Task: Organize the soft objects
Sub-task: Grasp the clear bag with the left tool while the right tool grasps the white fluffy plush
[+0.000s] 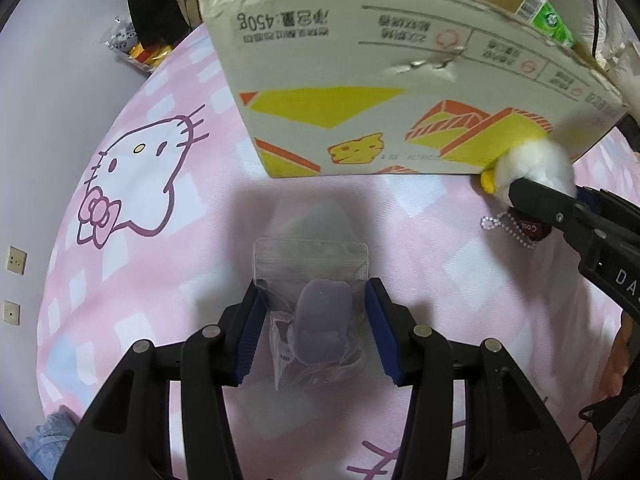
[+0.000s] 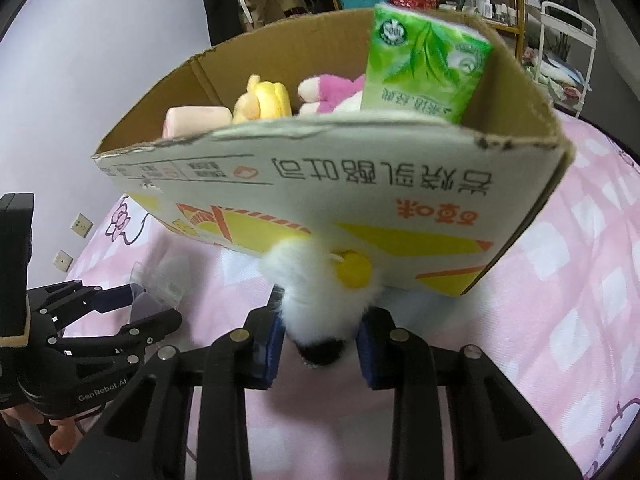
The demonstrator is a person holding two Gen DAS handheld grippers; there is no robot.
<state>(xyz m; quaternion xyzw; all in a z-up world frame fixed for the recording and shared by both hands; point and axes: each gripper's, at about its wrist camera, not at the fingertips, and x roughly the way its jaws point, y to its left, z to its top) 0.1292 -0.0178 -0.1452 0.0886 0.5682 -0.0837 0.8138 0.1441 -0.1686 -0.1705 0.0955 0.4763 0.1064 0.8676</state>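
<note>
Left gripper (image 1: 314,330) holds a clear zip bag (image 1: 311,308) w/ a pale purple soft piece inside; both blue pads press the bag's sides, and the bag casts a shadow on the pink cartoon-cat bedspread (image 1: 160,208) beneath it, so it looks lifted clear of the cloth. From the right wrist view the same gripper (image 2: 138,300) shows at the left edge w/ the bag (image 2: 160,284) in its tips.

Right gripper (image 2: 320,332) is clamped on a white fluffy plush toy (image 2: 316,284) w/ a yellow part — pads squeeze its fur from both sides. The toy sits right against the lower front wall of the cardboard box (image 2: 360,184), outside it, on the bedspread (image 2: 560,300). In the left wrist view that toy (image 1: 532,168) is at the box's (image 1: 360,100) bottom right corner, w/ a bead chain (image 1: 508,232) and a small dark red tag lying just beside it.

Inside the box: a yellow plush (image 2: 264,100), a pink-and-white plush (image 2: 328,92), a pale pink block (image 2: 196,120) and a green tissue pack (image 2: 424,64) standing upright against the right wall.
</note>
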